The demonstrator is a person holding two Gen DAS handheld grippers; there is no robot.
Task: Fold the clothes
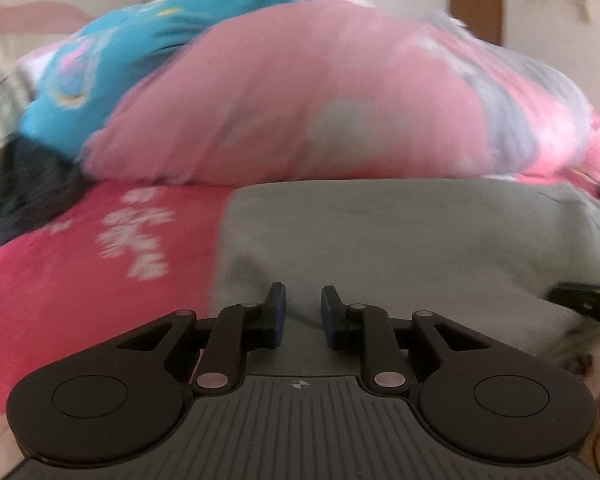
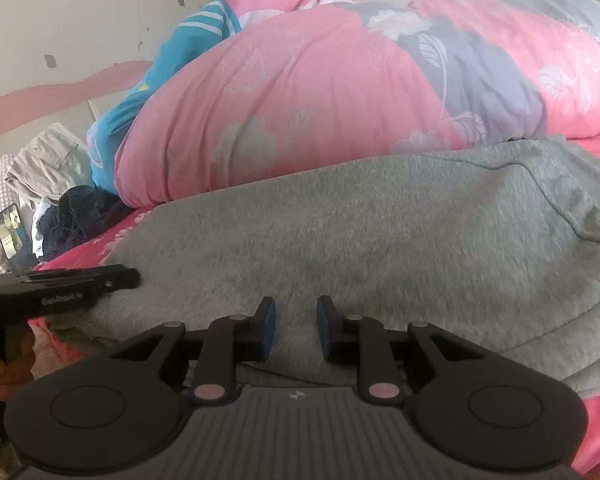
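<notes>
Two grippers down at the near edge of the bed, both over the grey sweatshirt [image 2: 380, 248]. The left gripper [image 1: 302, 312] has its blue-padded jaws parted by a narrow gap, grey cloth showing below that gap, nothing pinched between the pads. The right gripper [image 2: 296, 326] stands the same way, jaws slightly apart above the fleece, no fabric caught. In the right wrist view the left gripper comes in from the left edge, its tip over the sweatshirt's near left corner, with fingers [image 2: 8, 364] of a hand wrapped round its handle. The sweatshirt lies flat on the bright pink sheet [image 1: 80, 264], long axis running left to right across the bed, a seam curving toward the right end. Just behind it, touching its far edge, bulges a pink and grey flowered duvet [image 2: 340, 92]. Further left, a blue blanket [image 2: 112, 120], a dark navy garment [image 2: 84, 216] and a pale crumpled one [image 2: 48, 164].
</notes>
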